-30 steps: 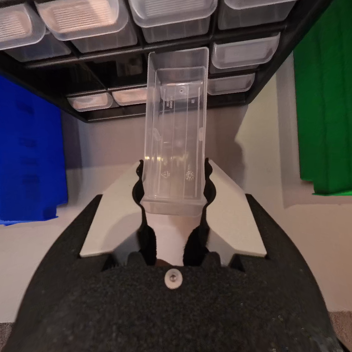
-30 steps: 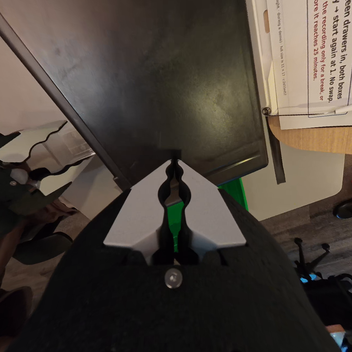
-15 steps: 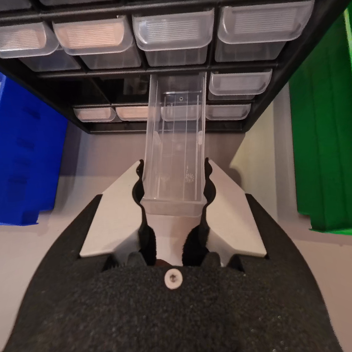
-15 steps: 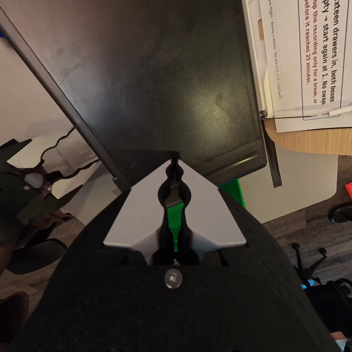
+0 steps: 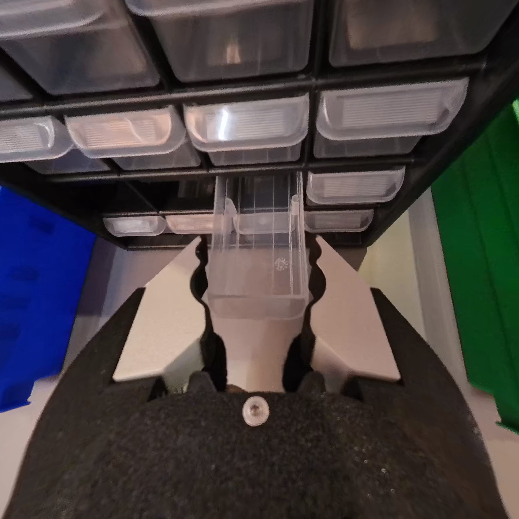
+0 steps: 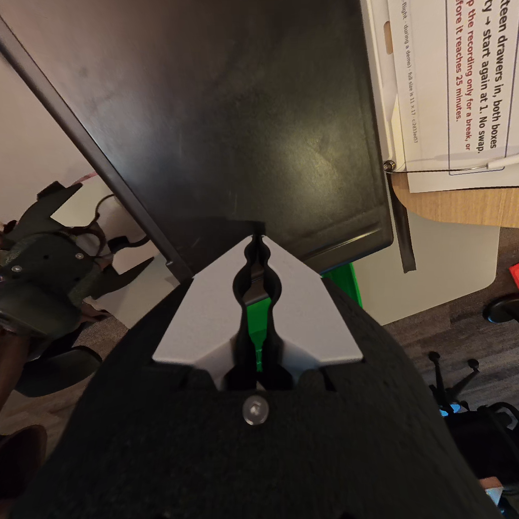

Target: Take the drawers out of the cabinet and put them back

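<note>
In the left wrist view my left gripper [image 5: 258, 240] is shut on the near end of a clear plastic drawer [image 5: 255, 269]. The drawer's far end sits inside a slot in a lower row of the black cabinet [image 5: 252, 94], just left of the rightmost column. Other clear drawers fill the rows above and below. In the right wrist view my right gripper [image 6: 257, 236] is shut, its tips against the cabinet's flat black top [image 6: 224, 112]. The left gripper [image 6: 84, 224] shows at the left edge of that view.
A blue bin [image 5: 36, 280] stands left of the cabinet and a green bin [image 5: 483, 252] right of it. Dark open slots [image 5: 112, 196] lie left of the held drawer. A printed sheet [image 6: 463, 84] lies on the wooden desk; a chair base [image 6: 449, 379] stands on the floor.
My left gripper has moved toward the cabinet, and the drawer's far end has gone from in front of the slot to inside it. The right gripper has stayed on the cabinet top.
</note>
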Tool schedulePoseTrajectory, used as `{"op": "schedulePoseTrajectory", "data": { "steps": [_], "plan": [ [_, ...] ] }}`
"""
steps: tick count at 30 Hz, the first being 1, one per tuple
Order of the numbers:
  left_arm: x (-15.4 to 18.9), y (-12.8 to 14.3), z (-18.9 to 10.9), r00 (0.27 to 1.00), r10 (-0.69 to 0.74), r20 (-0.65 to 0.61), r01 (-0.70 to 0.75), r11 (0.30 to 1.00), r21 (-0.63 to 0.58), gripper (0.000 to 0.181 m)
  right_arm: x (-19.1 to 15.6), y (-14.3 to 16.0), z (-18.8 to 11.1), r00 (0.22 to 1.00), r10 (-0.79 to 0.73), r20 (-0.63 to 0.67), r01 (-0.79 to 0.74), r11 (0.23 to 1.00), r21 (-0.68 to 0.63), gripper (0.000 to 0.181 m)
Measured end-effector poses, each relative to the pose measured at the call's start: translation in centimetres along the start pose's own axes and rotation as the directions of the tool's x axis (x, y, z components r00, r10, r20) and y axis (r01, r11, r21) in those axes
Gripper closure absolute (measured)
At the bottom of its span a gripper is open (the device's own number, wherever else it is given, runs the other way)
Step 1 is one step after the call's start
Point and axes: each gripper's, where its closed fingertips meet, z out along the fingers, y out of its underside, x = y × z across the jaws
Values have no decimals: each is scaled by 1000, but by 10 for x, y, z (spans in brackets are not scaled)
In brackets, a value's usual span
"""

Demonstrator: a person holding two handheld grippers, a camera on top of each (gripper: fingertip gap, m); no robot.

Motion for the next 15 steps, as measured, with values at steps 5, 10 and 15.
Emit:
{"op": "schedulePoseTrajectory", "data": {
  "steps": [5, 10, 15],
  "plan": [
    [10, 25, -36, 989, -14, -149, 24, 997, 70, 103, 0, 0, 0, 1000, 0, 0, 0, 999, -38, 181],
    [7, 25, -54, 969, -32, -244, 94, 964, 247, 138, 0, 0, 0, 1000, 12, -3, -12, 998, -63, 181],
    [8, 20, -27, 968, -65, -243, 123, 965, 232, 150, 0, 1, 0, 1000, 14, -18, -16, 996, -84, 181]
  ]
}}
